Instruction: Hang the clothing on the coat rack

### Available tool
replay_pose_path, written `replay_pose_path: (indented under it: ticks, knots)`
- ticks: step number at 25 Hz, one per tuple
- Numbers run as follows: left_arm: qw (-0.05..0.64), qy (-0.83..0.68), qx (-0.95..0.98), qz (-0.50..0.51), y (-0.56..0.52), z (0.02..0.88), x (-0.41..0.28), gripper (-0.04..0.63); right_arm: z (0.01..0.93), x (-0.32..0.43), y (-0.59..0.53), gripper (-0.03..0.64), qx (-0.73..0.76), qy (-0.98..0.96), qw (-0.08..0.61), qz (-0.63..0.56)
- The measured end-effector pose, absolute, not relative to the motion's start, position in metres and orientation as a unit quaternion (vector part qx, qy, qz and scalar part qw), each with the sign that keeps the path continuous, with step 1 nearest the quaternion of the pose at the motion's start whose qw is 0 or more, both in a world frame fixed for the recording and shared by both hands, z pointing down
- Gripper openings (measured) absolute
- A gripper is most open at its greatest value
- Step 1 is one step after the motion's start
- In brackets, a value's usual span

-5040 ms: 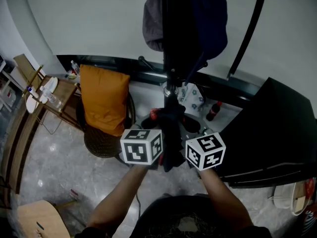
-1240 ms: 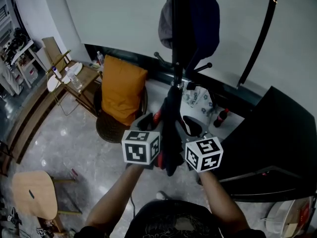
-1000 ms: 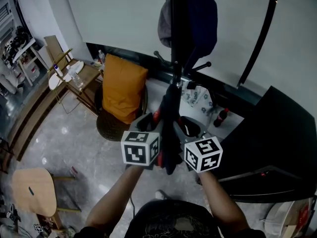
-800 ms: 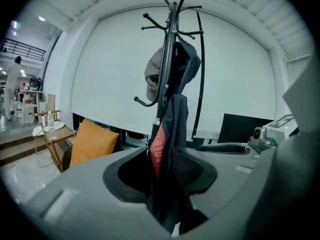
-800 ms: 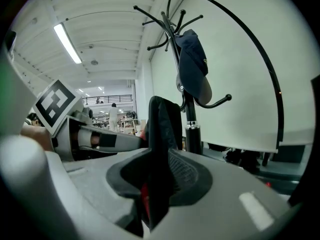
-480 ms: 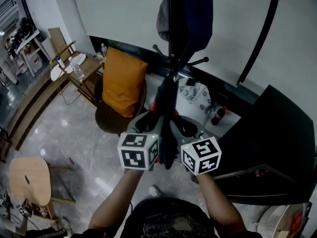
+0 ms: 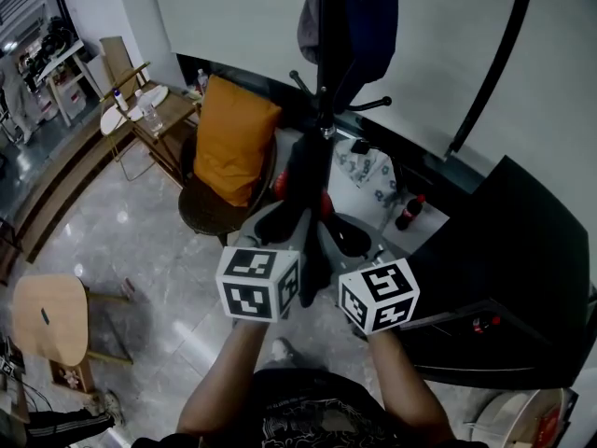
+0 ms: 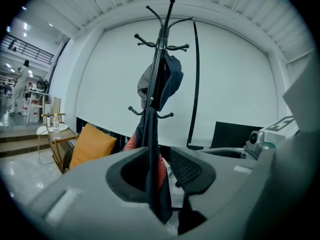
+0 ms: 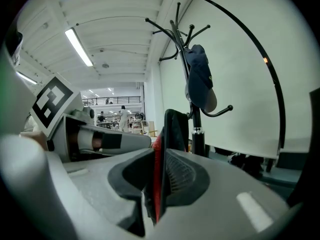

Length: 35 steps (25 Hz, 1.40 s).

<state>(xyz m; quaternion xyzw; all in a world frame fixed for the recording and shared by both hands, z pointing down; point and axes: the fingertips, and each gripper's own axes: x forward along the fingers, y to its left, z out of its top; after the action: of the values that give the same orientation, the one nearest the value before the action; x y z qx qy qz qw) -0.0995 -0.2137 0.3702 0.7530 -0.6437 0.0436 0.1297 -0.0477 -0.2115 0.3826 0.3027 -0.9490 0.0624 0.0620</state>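
In the head view, the left gripper (image 7: 280, 224) and the right gripper (image 7: 343, 241) are held side by side. A dark garment (image 7: 310, 189) with a red lining runs between them, from below the marker cubes up past the jaw tips. The coat rack (image 7: 324, 63) stands directly ahead of both tools, and a cap (image 7: 359, 17) already occupies one upper hook. The two-point hold appears intended to keep the fabric gathered and aligned with the pole, not swinging. In the left gripper view, the left gripper (image 8: 161, 156) has its jaws set wide and they have just been closing. The garment (image 8: 150, 129) hangs between them against the left jaw, with a visible gap to the right pad, so this tool has no firm clamp yet. The coat rack (image 8: 160, 49) and cap (image 8: 167, 79) are straight ahead and above the jaws. In the right gripper view, the right gripper (image 9: 157, 156) is clamped on the garment (image 9: 175, 129), with both pads pressed onto the red-edged fold. This tool probably carries the load. The coat rack (image 9: 195, 129) is just ahead and to the right, with the cap (image 9: 200, 79) above. The garment is not yet on any hook.
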Motion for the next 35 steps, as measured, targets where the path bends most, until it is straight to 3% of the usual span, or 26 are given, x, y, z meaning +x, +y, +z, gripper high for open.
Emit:
replay_pose_path:
  ticks: [20,35]
  knots:
    - [0.125,-0.661,0.738,0.042,-0.149,0.369,-0.076,0.007,0.367,-0.039,-0.154,0.012,0.272,-0.959,0.052,0.059]
    - [0.144,-0.657,0.738,0.047,-0.140,0.384,-0.059,0.006,0.376,-0.024,-0.147,0.012,0.271,-0.959,0.060,0.064]
